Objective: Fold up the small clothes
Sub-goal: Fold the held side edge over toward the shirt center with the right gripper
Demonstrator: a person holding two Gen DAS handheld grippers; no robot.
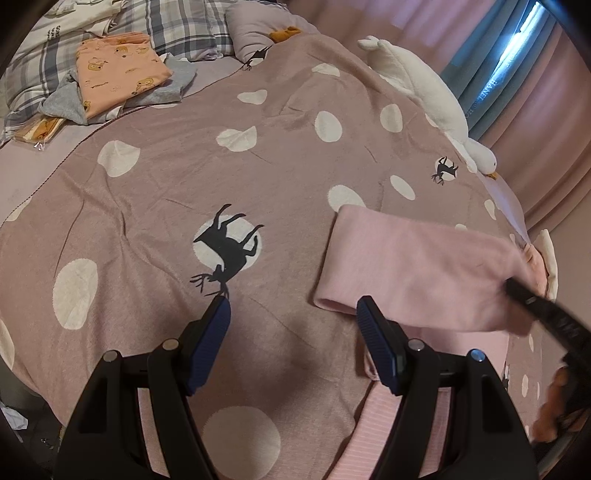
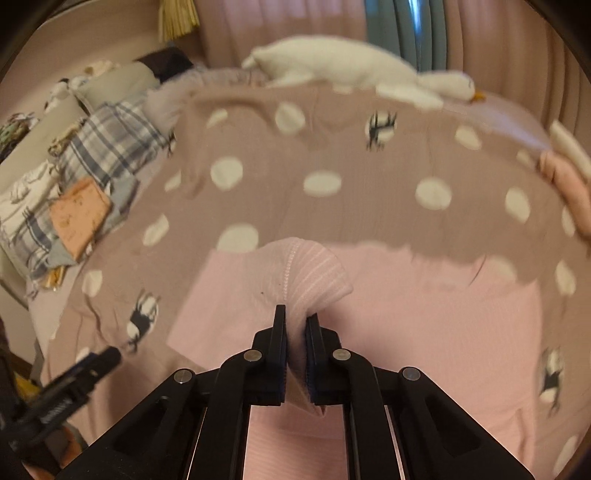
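A small pink garment (image 1: 417,266) lies on the mauve spotted bedspread (image 1: 177,192), partly lifted at its right. My left gripper (image 1: 293,312) is open and empty, just left of the garment's near edge. My right gripper (image 2: 295,321) is shut on the garment's pink ribbed hem (image 2: 314,273) and holds it up over the rest of the pink garment (image 2: 424,332). The right gripper shows in the left wrist view (image 1: 517,291) as a dark finger against the cloth. The left gripper shows at the lower left of the right wrist view (image 2: 107,356).
A stack of folded clothes with an orange bear-print piece (image 1: 118,70) on top lies near the plaid pillows (image 1: 177,26). A white goose plush (image 1: 424,96) lies along the bed's far edge, by pink curtains (image 1: 535,155). Another pink cloth (image 2: 569,188) sits at the right edge.
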